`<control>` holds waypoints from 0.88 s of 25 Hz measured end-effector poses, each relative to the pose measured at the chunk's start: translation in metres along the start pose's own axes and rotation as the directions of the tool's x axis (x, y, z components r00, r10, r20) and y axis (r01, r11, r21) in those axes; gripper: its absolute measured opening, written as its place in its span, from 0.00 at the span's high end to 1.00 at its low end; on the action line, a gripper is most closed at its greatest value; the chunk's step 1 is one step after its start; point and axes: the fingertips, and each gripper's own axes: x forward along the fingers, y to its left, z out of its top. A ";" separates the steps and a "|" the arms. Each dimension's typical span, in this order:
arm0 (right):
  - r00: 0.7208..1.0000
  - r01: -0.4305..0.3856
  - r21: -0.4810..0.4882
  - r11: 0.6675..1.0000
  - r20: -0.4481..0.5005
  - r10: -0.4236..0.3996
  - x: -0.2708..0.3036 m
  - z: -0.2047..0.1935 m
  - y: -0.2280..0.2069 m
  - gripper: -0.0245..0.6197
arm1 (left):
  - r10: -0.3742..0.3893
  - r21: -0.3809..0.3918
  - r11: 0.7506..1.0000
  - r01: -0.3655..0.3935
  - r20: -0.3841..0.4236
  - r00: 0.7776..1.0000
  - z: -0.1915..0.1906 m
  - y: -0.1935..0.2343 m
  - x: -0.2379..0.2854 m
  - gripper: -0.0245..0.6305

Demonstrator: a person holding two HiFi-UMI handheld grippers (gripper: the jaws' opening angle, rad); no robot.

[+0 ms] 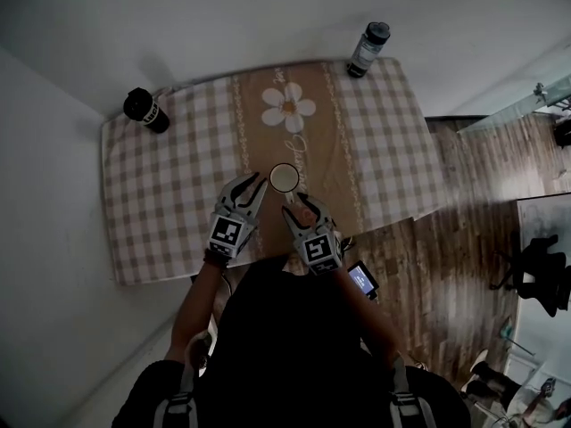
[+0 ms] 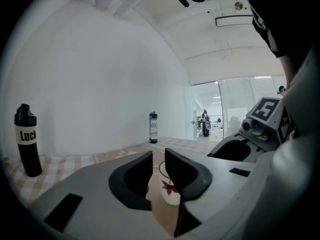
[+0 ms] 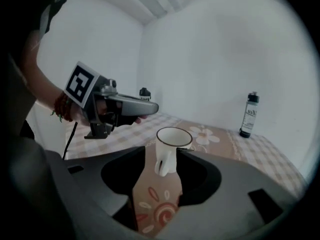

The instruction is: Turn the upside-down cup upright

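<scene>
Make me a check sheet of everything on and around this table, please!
Surface: table under a checked tablecloth with a brown daisy strip down the middle.
Job's things: white cup stands upright, mouth up, on the brown strip.
Clutter: black bottle at the far left corner and grey bottle at the far right corner, both upright.
Tools: left tool open, nothing between its jaws; right tool open, the cup's handle facing it at its jaw tips, not squeezed.
Cables: a black cable hangs below the left tool.
Surroundings: white walls, wooden floor, small lit screen by the table's near edge.
</scene>
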 end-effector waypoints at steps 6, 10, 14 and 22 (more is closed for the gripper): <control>0.998 -0.011 0.033 0.999 -0.055 0.013 0.019 -0.022 -0.001 0.65 | 0.031 -0.016 0.999 -0.032 -0.020 0.999 -0.005 0.008 0.020 0.84; 0.998 0.006 0.023 1.000 -0.056 -0.005 0.025 -0.027 -0.001 0.74 | 0.030 -0.013 0.999 -0.030 -0.050 0.998 -0.004 0.001 0.019 0.84; 0.998 0.026 0.036 0.999 -0.054 -0.024 0.030 -0.026 -0.004 0.82 | 0.048 -0.011 0.999 -0.048 -0.057 0.997 0.008 0.000 0.018 0.84; 0.997 -0.052 0.030 0.998 -0.056 0.053 0.028 -0.029 -0.007 0.85 | -0.014 0.195 0.980 0.033 -0.097 0.995 -0.011 -0.018 0.016 0.84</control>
